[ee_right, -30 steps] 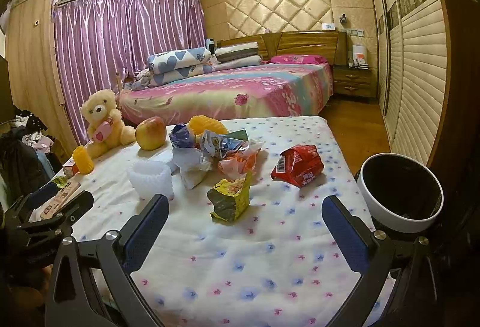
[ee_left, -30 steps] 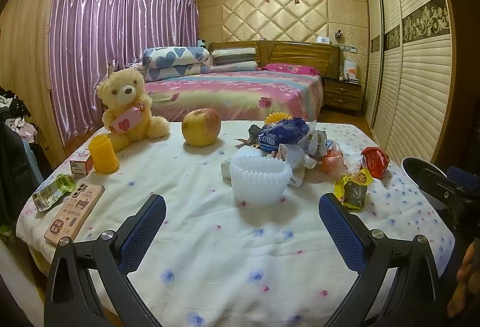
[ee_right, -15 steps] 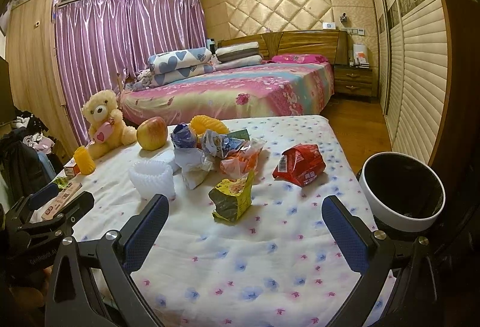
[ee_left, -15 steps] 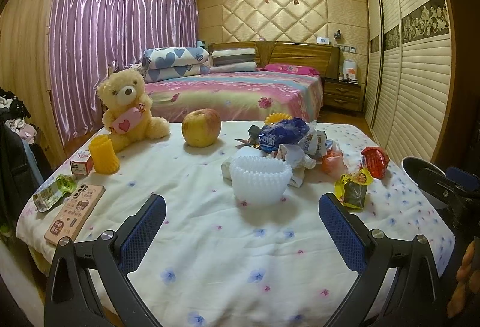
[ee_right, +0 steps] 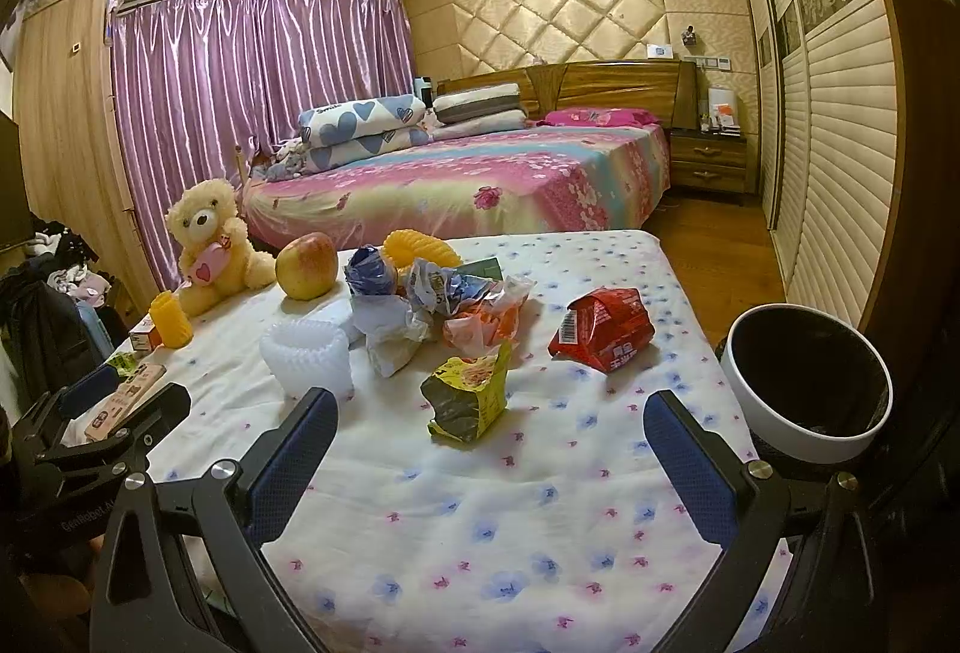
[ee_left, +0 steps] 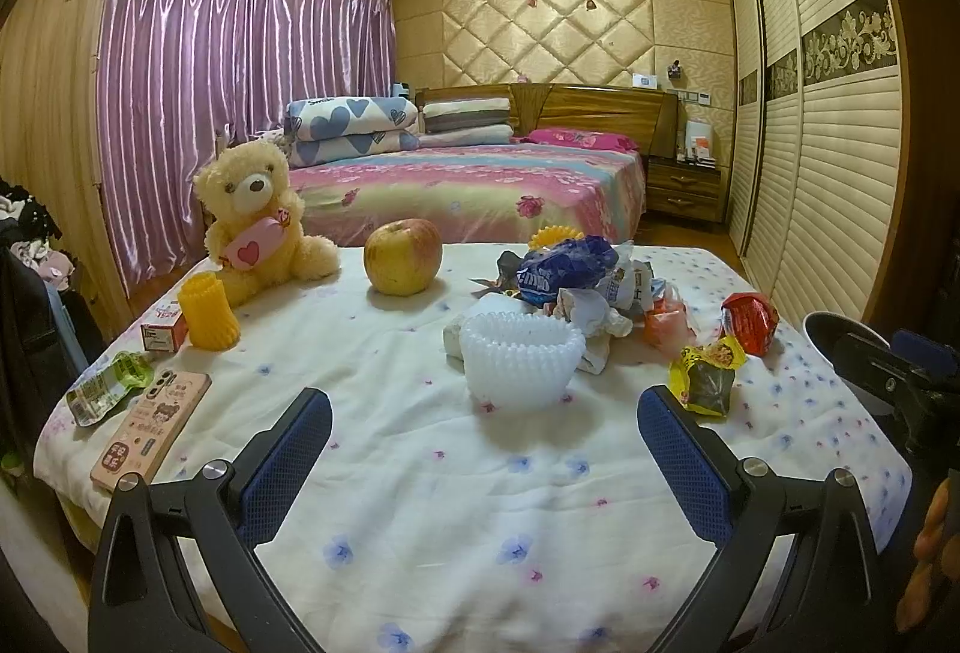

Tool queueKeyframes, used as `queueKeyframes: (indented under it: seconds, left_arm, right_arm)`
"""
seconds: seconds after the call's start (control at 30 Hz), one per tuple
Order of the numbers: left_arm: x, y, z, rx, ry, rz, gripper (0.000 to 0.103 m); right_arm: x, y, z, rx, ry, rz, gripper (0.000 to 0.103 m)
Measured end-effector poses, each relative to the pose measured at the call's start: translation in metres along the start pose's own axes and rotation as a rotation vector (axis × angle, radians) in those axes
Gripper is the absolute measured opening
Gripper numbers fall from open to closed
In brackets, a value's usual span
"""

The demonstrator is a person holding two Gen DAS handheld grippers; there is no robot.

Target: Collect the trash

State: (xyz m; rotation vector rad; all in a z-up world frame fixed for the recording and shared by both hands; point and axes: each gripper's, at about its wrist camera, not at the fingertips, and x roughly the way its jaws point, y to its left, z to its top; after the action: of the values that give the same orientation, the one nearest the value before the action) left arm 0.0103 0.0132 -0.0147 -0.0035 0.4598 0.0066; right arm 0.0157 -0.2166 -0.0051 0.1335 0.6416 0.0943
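Observation:
A heap of crumpled wrappers (ee_right: pixel 432 305) lies mid-table; it also shows in the left wrist view (ee_left: pixel 576 281). A yellow-green packet (ee_right: pixel 465 395) and a red packet (ee_right: pixel 603 329) lie nearer the right edge, the same two in the left view (ee_left: pixel 705 377) (ee_left: pixel 750 314). A white foam fruit net (ee_left: pixel 519 365) stands in front of the heap. A white bin with a black inside (ee_right: pixel 810 383) stands off the table's right edge. My left gripper (ee_left: pixel 483 464) and right gripper (ee_right: pixel 492 467) are open and empty over the near cloth.
A teddy bear (ee_left: pixel 258 227), an apple (ee_left: pixel 402 257), a yellow ribbed cup (ee_left: pixel 207 311), a small box (ee_left: pixel 161 334), a green sachet (ee_left: pixel 105 392) and a phone case (ee_left: pixel 150 425) lie on the flowered tablecloth (ee_left: pixel 480 503). A bed stands behind the table (ee_right: pixel 480 179).
The right wrist view has crept slightly forward, so the packets and bin sit a little nearer. The left gripper has not moved. Both stay open.

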Motion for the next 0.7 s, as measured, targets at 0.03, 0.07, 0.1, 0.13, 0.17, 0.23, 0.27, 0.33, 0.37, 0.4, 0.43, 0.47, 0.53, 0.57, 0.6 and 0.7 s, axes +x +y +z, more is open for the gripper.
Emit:
queueKeyframes:
  seconds: [0.03, 0.07, 0.1, 0.13, 0.17, 0.23, 0.27, 0.33, 0.37, 0.4, 0.43, 0.47, 0.53, 0.57, 0.6, 0.7]
  left_arm:
    - [0.001, 0.001, 0.000, 0.000, 0.001, 0.001, 0.103]
    - [-0.002, -0.003, 0.000, 0.002, 0.000, 0.001, 0.103]
    - [-0.002, -0.002, 0.000, 0.001, 0.002, 0.001, 0.103]
    - [-0.002, -0.002, 0.000, 0.001, 0.002, 0.001, 0.103]
    - [-0.002, -0.001, -0.001, 0.001, 0.001, 0.002, 0.103]
    - [-0.003, -0.002, -0.001, 0.002, 0.000, 0.001, 0.103]
    - [-0.002, -0.003, 0.000, 0.002, 0.001, 0.000, 0.103]
    - [-0.002, -0.003, 0.000, 0.003, 0.001, 0.000, 0.103]
    - [-0.002, -0.003, 0.000, 0.002, 0.002, -0.002, 0.103]
    - [-0.002, -0.002, 0.000, 0.001, 0.003, -0.005, 0.103]
    - [-0.001, -0.002, 0.000, 0.001, 0.005, -0.008, 0.103]
    - [-0.001, -0.002, 0.000, 0.001, 0.007, -0.008, 0.103]
    - [0.001, -0.001, -0.001, 0.000, 0.011, -0.009, 0.102]
    - [0.003, -0.001, 0.000, -0.001, 0.015, -0.006, 0.102]
    - [0.005, 0.000, 0.000, -0.002, 0.018, -0.001, 0.102]
    - [0.010, 0.001, 0.001, -0.011, 0.035, -0.007, 0.102]
  right_arm:
    - [0.000, 0.000, 0.000, -0.001, 0.001, 0.000, 0.102]
    - [0.000, 0.001, 0.000, 0.000, 0.002, 0.000, 0.102]
    - [0.000, 0.001, 0.000, 0.001, 0.004, 0.001, 0.102]
    - [0.000, 0.001, 0.000, 0.002, 0.006, 0.002, 0.102]
    - [0.000, 0.002, 0.000, 0.002, 0.007, 0.002, 0.102]
    - [0.001, 0.001, 0.000, 0.003, 0.005, 0.002, 0.102]
    - [0.001, 0.001, 0.000, 0.003, 0.005, 0.002, 0.102]
    - [0.001, 0.001, 0.000, 0.002, 0.006, 0.002, 0.102]
    - [0.001, 0.002, 0.000, 0.002, 0.007, 0.002, 0.102]
    - [0.001, 0.001, -0.001, 0.003, 0.008, 0.001, 0.102]
    - [0.003, 0.001, -0.001, 0.005, 0.010, 0.004, 0.102]
    - [0.003, 0.001, -0.002, 0.007, 0.013, 0.006, 0.102]
    - [0.005, -0.001, -0.003, 0.012, 0.019, 0.008, 0.102]
    - [0.006, -0.001, -0.003, 0.013, 0.022, 0.007, 0.102]
    - [0.008, -0.002, -0.004, 0.014, 0.027, 0.007, 0.102]
    - [0.012, -0.004, -0.005, 0.021, 0.040, -0.001, 0.102]
